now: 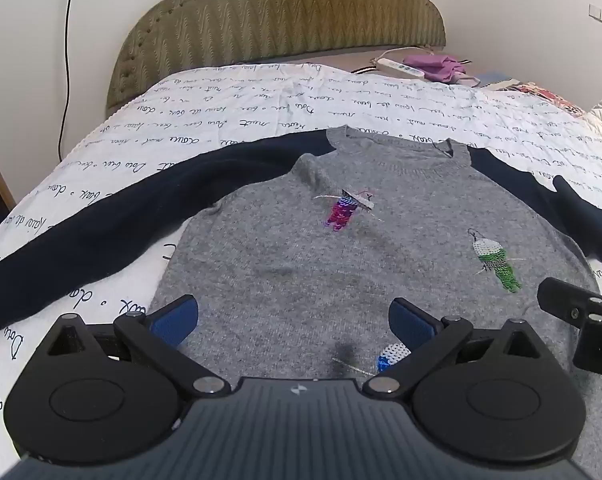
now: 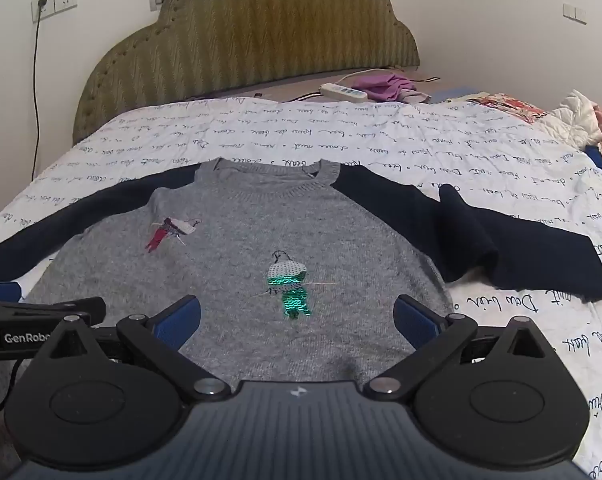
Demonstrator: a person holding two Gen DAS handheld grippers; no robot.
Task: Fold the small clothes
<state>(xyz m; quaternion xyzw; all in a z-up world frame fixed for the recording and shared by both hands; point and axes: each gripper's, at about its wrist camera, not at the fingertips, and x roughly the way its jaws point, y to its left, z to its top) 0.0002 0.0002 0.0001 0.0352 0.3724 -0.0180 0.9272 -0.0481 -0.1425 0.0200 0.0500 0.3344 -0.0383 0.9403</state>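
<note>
A small grey knit sweater (image 1: 341,264) with navy sleeves and sequin birds lies flat, front up, on the bed; it also shows in the right wrist view (image 2: 261,240). Its left sleeve (image 1: 101,220) stretches out to the left. Its right sleeve (image 2: 501,240) lies out to the right, rumpled. My left gripper (image 1: 293,320) is open and empty, hovering over the lower left of the sweater body. My right gripper (image 2: 297,320) is open and empty over the lower right of the body, beside the left one. The sweater's hem is hidden under both grippers.
The bed has a white cover with black script (image 2: 381,144) and an olive padded headboard (image 2: 253,40). A white power strip (image 2: 343,92) and purple cloth (image 2: 385,86) lie at the far right. More bedding is piled at the right edge (image 2: 581,116).
</note>
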